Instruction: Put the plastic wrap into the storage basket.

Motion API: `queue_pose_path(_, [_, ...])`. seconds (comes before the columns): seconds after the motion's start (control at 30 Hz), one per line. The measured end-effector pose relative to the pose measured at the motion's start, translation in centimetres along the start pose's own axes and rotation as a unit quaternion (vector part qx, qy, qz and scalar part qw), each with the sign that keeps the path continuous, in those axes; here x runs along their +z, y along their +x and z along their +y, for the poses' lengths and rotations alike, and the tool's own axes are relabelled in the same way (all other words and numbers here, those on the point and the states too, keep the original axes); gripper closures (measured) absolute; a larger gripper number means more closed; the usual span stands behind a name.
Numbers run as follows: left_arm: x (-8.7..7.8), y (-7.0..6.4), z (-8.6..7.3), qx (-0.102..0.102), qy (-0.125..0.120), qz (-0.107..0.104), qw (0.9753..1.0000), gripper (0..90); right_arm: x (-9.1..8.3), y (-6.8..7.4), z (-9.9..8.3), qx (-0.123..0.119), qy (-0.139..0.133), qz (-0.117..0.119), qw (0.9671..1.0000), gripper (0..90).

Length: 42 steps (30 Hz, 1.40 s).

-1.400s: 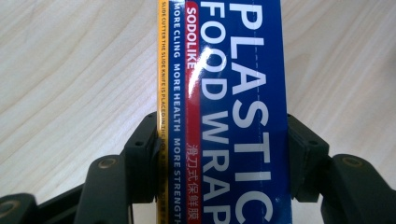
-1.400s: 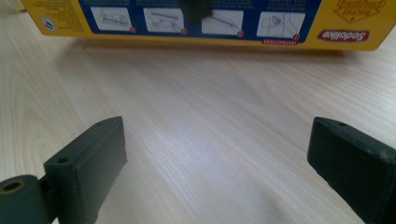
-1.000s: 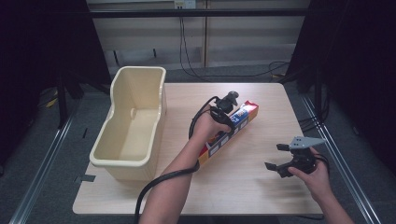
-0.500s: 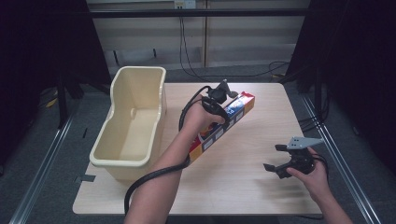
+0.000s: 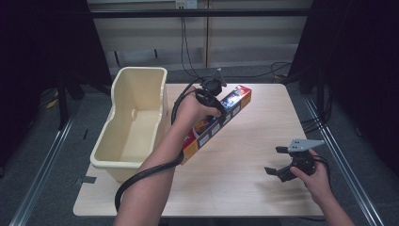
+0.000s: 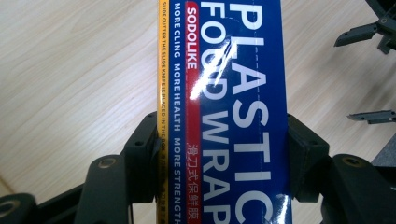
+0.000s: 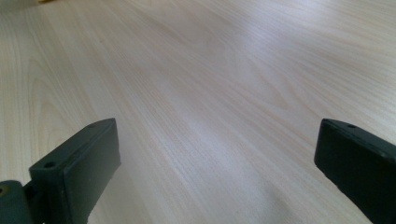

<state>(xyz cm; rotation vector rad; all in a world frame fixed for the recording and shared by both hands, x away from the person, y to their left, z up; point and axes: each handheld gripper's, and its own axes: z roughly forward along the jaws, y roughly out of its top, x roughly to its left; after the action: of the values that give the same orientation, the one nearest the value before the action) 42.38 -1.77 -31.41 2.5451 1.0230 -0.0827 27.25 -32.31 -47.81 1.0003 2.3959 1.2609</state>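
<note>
High view: the plastic wrap box [image 5: 217,123] is seen shifted toward the left and far side of the worktop [image 5: 254,141] compared with a second ago, when it lay nearer the middle; its near end now sits just beside the cream tub [image 5: 134,120], and it appears raised off the wood, though whether the near end touches cannot be told. The left tool [image 5: 212,89] has been carried to the left and farther away with it. The right tool [image 5: 282,162] is found in the same place as before, low at the near right, well apart from the box.

Left gripper view: the box [image 6: 224,112] is clamped across its width between the two black jaws of the left tool [image 6: 224,158], with the words "PLASTIC FOOD WRAP" readable on its blue face; the right tool [image 6: 373,70] is seen farther off at the right edge.

Right gripper view: the jaws of the right tool [image 7: 217,163] are spread wide over bare worktop [image 7: 210,70], with nothing held between them.

Nothing is seen lying inside the tub; its pale floor is exposed.
</note>
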Motion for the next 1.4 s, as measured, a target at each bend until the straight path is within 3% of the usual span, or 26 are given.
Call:
queue_pose_path(0.7, [-5.5, 1.2, -1.7, -0.043, -0.004, 0.023, 0.9988, 40.8, 0.4, 0.1, 0.4, -0.005, 0.004, 0.003, 1.0000, 0.0])
queue_pose_path(1.4, [-8.9, 3.3, -4.4, -0.105, -0.008, 0.040, 0.9937, 40.7, 1.1, 0.1, 1.0, -0.012, 0.004, 0.009, 0.9999, 0.0])
